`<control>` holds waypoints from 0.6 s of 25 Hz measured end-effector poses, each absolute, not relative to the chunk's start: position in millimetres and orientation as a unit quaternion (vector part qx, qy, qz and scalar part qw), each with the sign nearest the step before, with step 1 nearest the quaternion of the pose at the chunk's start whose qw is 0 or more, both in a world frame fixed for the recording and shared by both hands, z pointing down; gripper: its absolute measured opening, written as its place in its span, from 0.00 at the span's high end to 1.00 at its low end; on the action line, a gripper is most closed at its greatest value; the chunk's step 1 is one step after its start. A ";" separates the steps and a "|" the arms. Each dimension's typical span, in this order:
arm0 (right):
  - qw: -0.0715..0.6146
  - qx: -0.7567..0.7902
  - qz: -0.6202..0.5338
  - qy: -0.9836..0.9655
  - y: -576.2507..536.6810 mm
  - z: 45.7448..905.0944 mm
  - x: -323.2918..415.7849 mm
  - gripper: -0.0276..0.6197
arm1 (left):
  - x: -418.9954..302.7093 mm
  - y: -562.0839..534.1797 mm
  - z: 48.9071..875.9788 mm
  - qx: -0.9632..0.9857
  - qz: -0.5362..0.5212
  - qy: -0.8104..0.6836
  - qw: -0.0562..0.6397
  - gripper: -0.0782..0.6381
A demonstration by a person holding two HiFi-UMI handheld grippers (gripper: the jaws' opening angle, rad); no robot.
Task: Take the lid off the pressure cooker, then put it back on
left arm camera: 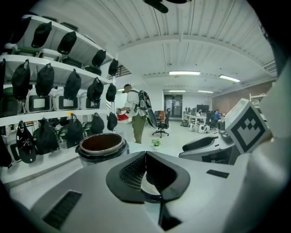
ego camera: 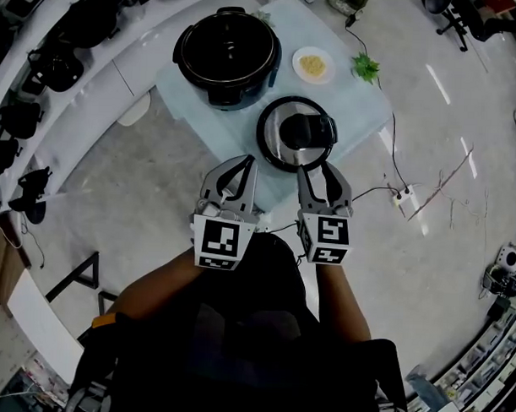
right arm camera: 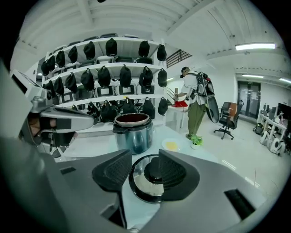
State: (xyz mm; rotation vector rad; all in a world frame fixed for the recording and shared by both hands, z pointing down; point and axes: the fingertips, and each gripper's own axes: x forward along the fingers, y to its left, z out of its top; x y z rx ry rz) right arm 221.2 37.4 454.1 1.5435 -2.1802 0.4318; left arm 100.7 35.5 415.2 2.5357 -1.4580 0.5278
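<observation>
The pressure cooker pot (ego camera: 226, 49) stands open at the far left of the pale blue table mat (ego camera: 363, 107). Its lid (ego camera: 296, 133), steel with a black rim and handle, lies flat on the mat in front of it, nearer to me. My right gripper (ego camera: 317, 171) hovers just short of the lid's near edge, open and empty; in the right gripper view the lid (right arm camera: 146, 185) shows through the gap between the jaws. My left gripper (ego camera: 247, 162) is beside it to the left, tips together and empty, with the pot (left arm camera: 101, 144) ahead of it.
A small plate of yellow food (ego camera: 313, 64) and a little green plant (ego camera: 364, 68) sit at the mat's far right. Curved shelves of black bags (right arm camera: 109, 82) run along the left. A person with a backpack (right arm camera: 198, 104) stands beyond the table. A power strip (ego camera: 402, 196) lies on the floor.
</observation>
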 end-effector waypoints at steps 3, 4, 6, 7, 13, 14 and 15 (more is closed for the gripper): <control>0.225 0.565 0.159 -0.778 21.5 469.2 218.8 0.63 | 93.9 23.1 429.0 0.851 0.190 -0.482 0.087 0.88; 0.226 0.567 0.159 -0.776 15.7 474.2 218.6 0.62 | 92.4 18.6 434.2 0.851 0.192 -0.481 0.087 0.88; 0.229 0.569 0.162 -0.773 3.8 484.8 218.6 0.60 | 89.9 9.4 445.5 0.850 0.193 -0.481 0.088 0.88; 0.231 0.568 0.164 -0.773 -1.3 490.6 218.8 0.59 | 89.0 5.6 451.1 0.849 0.195 -0.483 0.090 0.88; 0.248 0.552 0.180 -0.775 -29.1 531.6 222.1 0.54 | 91.5 -14.3 481.2 0.837 0.197 -0.500 0.103 0.88; 0.251 0.549 0.182 -0.776 -33.4 539.4 222.3 0.53 | 92.0 -17.4 486.6 0.834 0.196 -0.505 0.106 0.88; 0.254 0.545 0.182 -0.778 -37.4 547.2 222.4 0.52 | 92.1 -20.0 492.5 0.829 0.197 -0.511 0.109 0.88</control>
